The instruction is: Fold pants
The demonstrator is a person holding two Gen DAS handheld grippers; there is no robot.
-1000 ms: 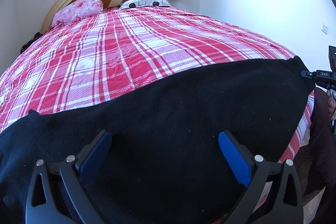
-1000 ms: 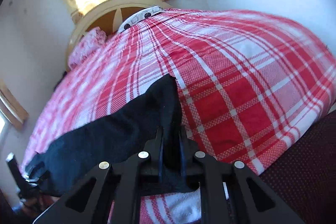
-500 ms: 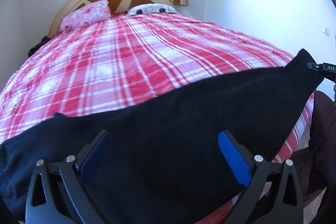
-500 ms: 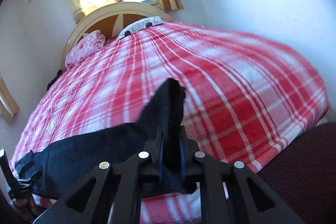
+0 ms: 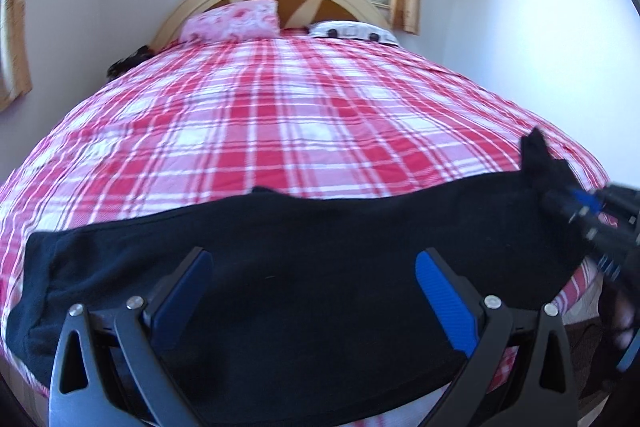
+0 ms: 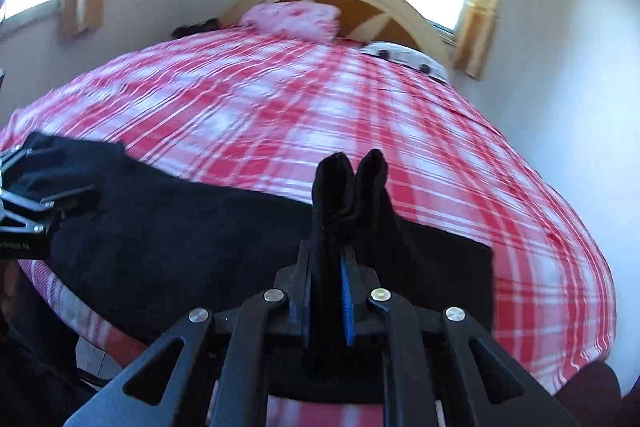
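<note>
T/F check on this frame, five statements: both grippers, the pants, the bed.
1. The right gripper is shut on a bunch of the black pants. True.
2. The left gripper is clamped on the pants. False: its blue pads stand wide apart, with the cloth lying under and between them, ungripped.
3. The pants lie across the near end of the plaid bedspread. True.
4. The pants are already folded into a small square. False: they stretch in a long band across the bed.
5. Both pillows are pink. False: one pink pillow, one white pillow with dark spots.
</note>
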